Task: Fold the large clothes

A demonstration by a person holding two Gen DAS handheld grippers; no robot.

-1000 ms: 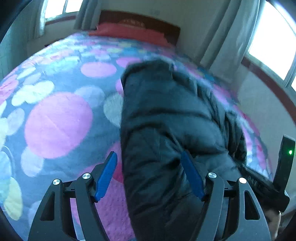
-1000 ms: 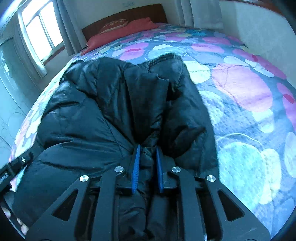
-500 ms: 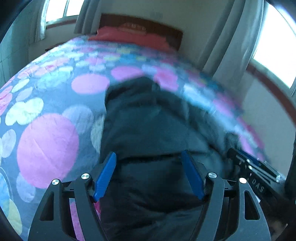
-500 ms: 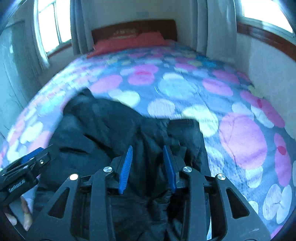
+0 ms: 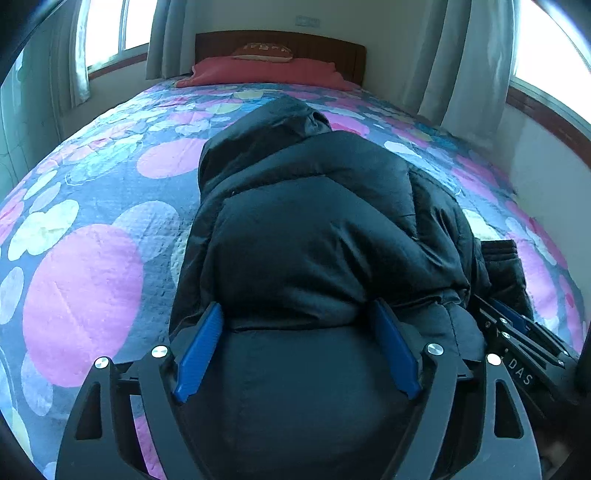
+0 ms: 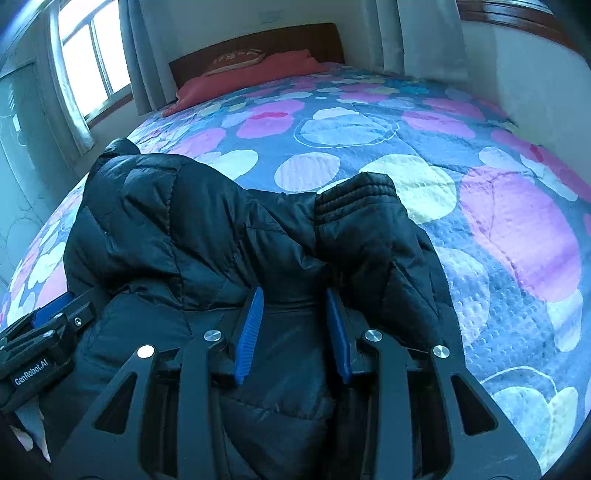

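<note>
A black puffer jacket [image 5: 325,229] lies folded lengthwise on the bed, hood toward the headboard. It also shows in the right wrist view [image 6: 207,236], with a ribbed sleeve cuff [image 6: 354,195] lying on top at its right side. My left gripper [image 5: 295,343] is open, its blue fingers straddling the jacket's near end. My right gripper [image 6: 293,328] is open with jacket fabric bulging between its fingers, which stand apart from it. The right gripper also shows in the left wrist view [image 5: 517,332], at the jacket's right edge.
The bed [image 5: 92,229] has a quilt with pink, white and blue circles. A red pillow [image 5: 266,70] and wooden headboard [image 5: 280,40] are at the far end. Curtained windows [image 5: 107,29] flank the bed. A wall [image 6: 535,66] runs along its right side.
My right gripper was shut on the jacket a second ago and has opened. Both grippers have pulled back toward the jacket's near end, and the jacket has settled.
</note>
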